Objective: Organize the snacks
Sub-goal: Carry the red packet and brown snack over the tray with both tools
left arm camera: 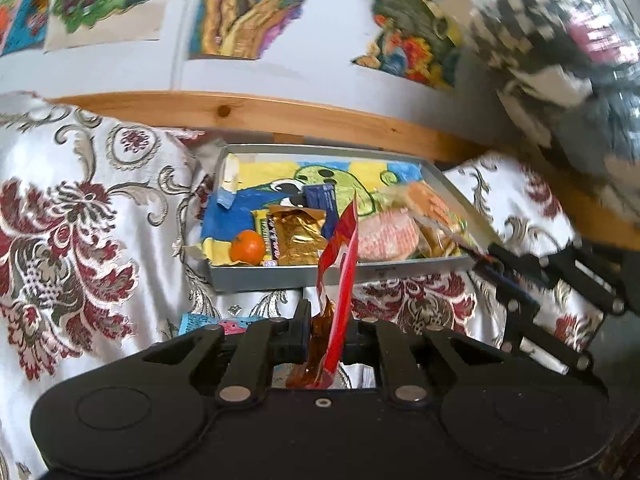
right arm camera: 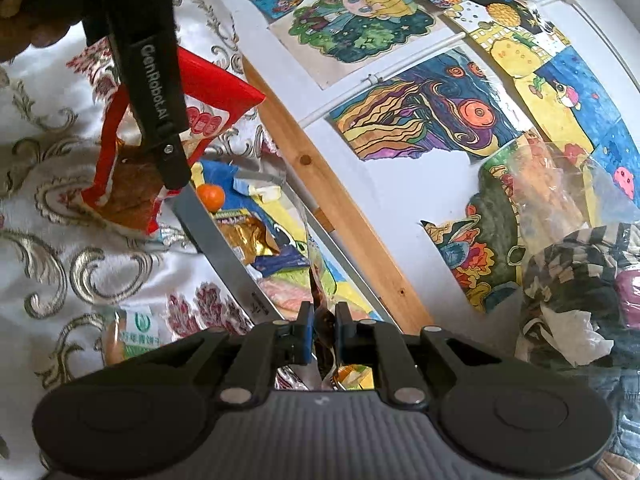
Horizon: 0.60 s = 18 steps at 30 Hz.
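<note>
Snacks: one red packet [left arm camera: 340,280], one tangerine [left arm camera: 248,246], one gold pouch [left arm camera: 298,236].

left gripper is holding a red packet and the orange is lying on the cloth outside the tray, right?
Not quite. The left gripper does hold the red packet, but the orange lies inside the tray, next to a gold packet, as the left wrist view shows.

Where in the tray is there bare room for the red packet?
The tray is bare at its far left, behind the orange and beside the blue bar. Its right half is crowded with clear-wrapped pastries; the gold packet fills the near middle.
</note>
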Available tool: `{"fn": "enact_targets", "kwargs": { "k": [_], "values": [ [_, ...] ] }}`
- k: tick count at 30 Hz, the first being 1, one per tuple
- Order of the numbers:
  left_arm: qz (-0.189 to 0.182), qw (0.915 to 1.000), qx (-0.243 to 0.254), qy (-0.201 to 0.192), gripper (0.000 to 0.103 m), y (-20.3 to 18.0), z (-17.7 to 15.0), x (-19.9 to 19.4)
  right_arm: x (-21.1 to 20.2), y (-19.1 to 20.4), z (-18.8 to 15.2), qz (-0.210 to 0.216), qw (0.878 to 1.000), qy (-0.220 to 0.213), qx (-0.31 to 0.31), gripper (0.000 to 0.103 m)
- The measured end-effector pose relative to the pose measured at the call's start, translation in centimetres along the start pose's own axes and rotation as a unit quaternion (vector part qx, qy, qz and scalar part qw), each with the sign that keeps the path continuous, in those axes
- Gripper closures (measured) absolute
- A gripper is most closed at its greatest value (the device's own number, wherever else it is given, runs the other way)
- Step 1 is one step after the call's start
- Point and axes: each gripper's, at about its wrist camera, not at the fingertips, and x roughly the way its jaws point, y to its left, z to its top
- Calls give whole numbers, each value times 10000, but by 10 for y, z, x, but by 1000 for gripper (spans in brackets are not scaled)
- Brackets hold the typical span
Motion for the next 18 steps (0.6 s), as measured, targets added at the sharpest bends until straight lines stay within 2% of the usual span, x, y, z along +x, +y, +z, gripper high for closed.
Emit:
{"fn": "enact_targets", "kwargs": {
  "k": [10,12,18],
  "values": [
    [-47,9970,-642,-429,91,18,11,-4,2,1,4,34,9998,-165,115,91],
    [-66,9956,-774,-518,94,23,16,-3,6,-1,5,14,9997,-175,173,91],
    [-89,9943,-881,-592,94,29,22,4,14,0,5,63,9995,-194,239,91]
  ]
}}
